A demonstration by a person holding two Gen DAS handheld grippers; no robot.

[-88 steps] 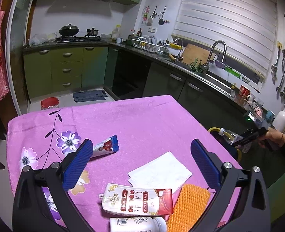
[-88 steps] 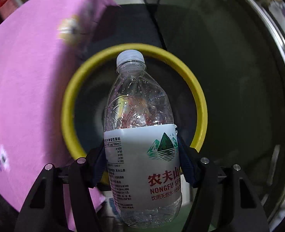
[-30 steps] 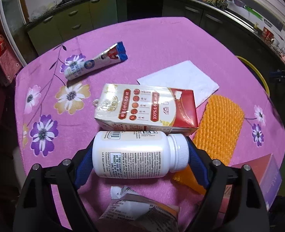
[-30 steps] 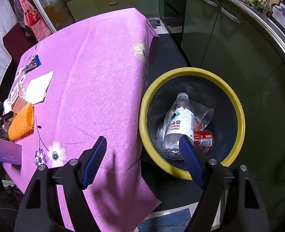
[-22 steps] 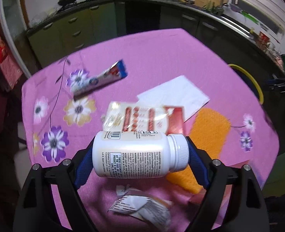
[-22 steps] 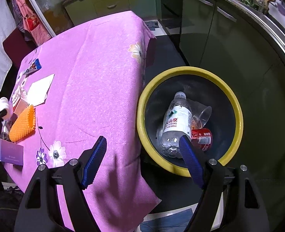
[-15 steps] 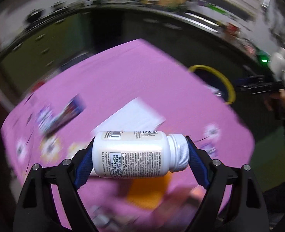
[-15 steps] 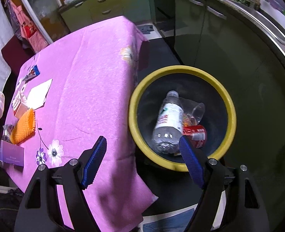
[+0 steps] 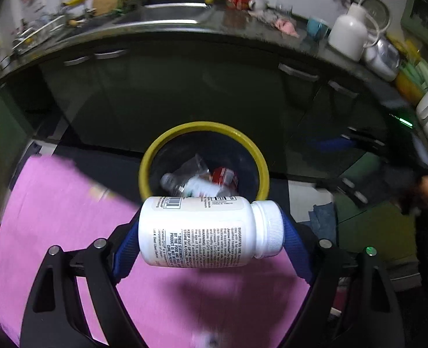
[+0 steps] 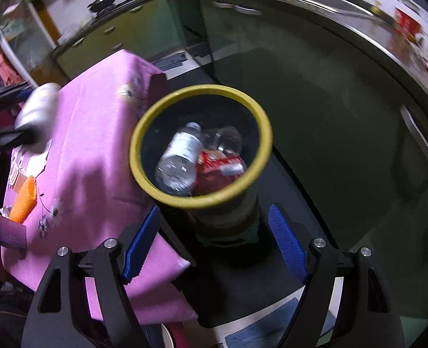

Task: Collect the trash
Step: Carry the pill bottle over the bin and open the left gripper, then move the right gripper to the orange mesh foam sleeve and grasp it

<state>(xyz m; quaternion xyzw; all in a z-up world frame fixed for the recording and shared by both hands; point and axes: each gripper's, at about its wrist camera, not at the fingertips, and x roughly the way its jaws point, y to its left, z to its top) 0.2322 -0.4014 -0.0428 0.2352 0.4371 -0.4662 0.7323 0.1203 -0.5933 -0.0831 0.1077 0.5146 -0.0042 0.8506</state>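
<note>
Left wrist view — white pill bottle (image 9: 202, 230) sideways, pinched in left claw (image 9: 209, 239), yellow-rimmed bin (image 9: 203, 129) beyond — right claw (image 10: 214, 239) spread, empty

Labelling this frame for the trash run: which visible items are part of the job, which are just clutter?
Job:
- white pill bottle, clamped in left gripper
- yellow-rimmed bin
- water bottle and red can already inside
- right gripper, open, empty

Lying about:
- white kettle
- pot on stove
- pink tablecloth

left wrist: steeply down, near bin (image 9: 203, 156) | right wrist: same, closer (image 10: 200, 145) | shared: bin
</note>
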